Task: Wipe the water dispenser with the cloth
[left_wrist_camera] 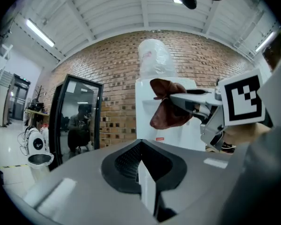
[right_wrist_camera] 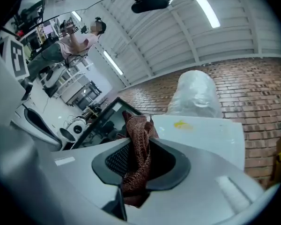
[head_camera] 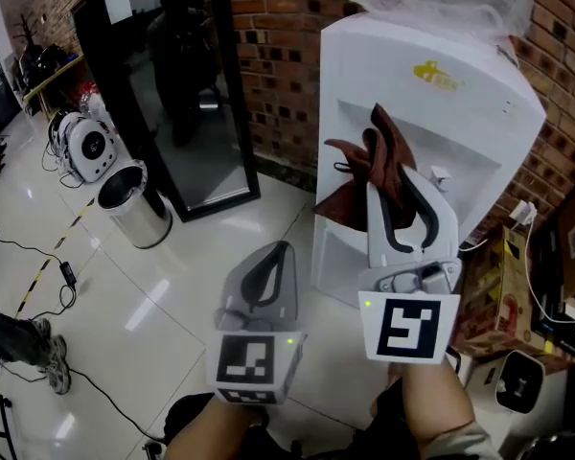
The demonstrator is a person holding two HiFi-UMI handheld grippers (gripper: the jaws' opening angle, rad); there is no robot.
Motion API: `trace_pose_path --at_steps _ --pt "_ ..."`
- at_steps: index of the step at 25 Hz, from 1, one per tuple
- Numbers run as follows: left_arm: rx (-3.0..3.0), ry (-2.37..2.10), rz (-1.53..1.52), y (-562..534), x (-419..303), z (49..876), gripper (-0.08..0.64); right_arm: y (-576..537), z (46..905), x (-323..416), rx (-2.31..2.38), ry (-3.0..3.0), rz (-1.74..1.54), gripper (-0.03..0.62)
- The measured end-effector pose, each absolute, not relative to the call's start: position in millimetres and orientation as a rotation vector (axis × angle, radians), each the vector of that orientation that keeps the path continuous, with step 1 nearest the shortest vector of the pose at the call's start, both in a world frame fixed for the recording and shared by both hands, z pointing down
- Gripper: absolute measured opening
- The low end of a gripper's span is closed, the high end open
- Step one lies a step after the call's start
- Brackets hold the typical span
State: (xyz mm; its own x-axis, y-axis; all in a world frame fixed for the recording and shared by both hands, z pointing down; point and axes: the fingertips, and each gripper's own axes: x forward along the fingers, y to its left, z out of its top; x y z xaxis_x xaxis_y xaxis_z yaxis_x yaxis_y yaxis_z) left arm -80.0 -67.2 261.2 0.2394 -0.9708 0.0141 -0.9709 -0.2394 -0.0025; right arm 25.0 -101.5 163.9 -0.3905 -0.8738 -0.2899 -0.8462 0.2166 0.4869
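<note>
Reddish-brown cloth sat pinched between the clenched jaws of the right gripper, in front of the recessed face of the white water dispenser, at about one o'clock in the head view. At seven o'clock from it, the left gripper was clenched on nothing, clear of the dispenser.
</note>
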Motion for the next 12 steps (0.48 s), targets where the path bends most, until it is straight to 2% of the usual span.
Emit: trace_pose_path --at_steps 7,12 --pt "2.374 -2.029 0.059 -73 -119 268 0.000 -144 222 -45 1.539 -2.457 -0.783 0.104" --pt "2.382 -2.021 0.060 -84 -120 268 0.000 -169 257 -62 1.481 -2.439 -0.736 0.104"
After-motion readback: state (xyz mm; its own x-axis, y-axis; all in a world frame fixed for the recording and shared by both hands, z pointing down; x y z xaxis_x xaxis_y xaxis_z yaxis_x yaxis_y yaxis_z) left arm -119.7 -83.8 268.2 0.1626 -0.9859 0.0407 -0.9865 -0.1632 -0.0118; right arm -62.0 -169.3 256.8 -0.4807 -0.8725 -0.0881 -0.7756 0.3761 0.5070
